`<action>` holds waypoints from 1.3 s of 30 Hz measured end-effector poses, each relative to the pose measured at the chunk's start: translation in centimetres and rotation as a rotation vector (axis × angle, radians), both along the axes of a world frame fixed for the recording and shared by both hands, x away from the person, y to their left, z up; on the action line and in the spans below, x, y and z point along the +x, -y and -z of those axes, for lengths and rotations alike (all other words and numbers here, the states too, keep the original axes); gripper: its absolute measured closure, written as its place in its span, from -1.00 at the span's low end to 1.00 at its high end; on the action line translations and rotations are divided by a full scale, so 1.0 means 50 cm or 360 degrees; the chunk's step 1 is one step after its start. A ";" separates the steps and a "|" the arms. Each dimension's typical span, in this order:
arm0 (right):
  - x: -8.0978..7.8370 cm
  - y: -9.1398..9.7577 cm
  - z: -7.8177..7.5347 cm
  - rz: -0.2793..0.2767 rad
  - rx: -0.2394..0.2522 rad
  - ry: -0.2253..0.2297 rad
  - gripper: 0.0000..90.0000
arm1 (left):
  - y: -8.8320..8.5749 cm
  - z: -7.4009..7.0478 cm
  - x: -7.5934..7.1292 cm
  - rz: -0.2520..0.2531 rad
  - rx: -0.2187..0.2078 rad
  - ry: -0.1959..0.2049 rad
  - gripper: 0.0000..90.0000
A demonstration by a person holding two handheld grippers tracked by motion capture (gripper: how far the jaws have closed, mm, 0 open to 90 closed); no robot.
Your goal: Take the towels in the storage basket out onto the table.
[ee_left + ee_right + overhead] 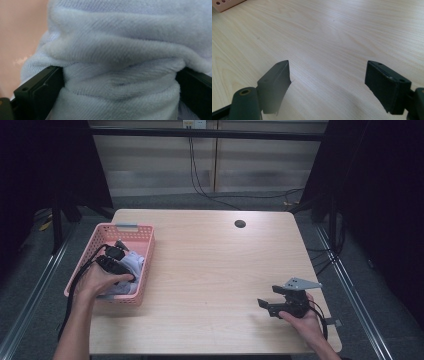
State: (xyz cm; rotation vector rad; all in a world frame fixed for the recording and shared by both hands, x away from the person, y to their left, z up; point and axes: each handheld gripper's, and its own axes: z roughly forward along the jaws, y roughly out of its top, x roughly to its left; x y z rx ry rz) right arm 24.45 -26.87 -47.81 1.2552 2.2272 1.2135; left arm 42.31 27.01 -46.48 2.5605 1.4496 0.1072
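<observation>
- The left gripper's (121, 256) fingers (40, 92) straddle a fold of the pale towel (120, 62), pressing both sides, probably to lift it from the pink basket (142, 292) around them.
- The right gripper's (265, 306) fingers (274, 82) stand wide over bare tabletop (332, 37), idle.

Soft, even light is falling from above onto the desk (210, 265), leaving the surroundings on both sides of it sinking into near-black. Shadows beside the pink basket (142, 270) are staying faint. In the left gripper view the pale towel (120, 50) is looking soft and slightly blurred, too close for sharp focus, with gentle shading in its folds. In the right gripper view a broad sheen is washing the desk's wood grain; the near tongs (328, 87) are blurring at the edges.
</observation>
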 end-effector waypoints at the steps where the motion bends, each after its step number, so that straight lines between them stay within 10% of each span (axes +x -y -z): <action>1: 0.000 -0.001 0.000 -0.0011 -0.0005 -0.0001 -0.55 | 0.003 0.001 0.002 -0.0009 0.0017 -0.0004 -0.98; 11: -0.005 -0.004 -0.001 -0.0029 -0.0016 0.0005 -0.55 | 0.012 -0.008 0.011 -0.0040 0.0069 -0.0050 -0.63; 20: -0.005 -0.003 -0.001 -0.0025 -0.0026 -0.0002 -0.55 | -0.021 -0.018 0.017 -0.0074 -0.0047 -0.0049 -0.27; 27: -0.005 -0.003 -0.002 -0.0015 -0.0032 -0.0009 -0.55 | -0.040 -0.025 0.001 -0.0146 -0.0165 0.0106 -0.05; 39: -0.002 0.001 -0.002 0.0012 -0.0030 -0.0020 -0.56 | -0.089 -0.051 -0.018 -0.0214 -0.0330 0.0179 0.08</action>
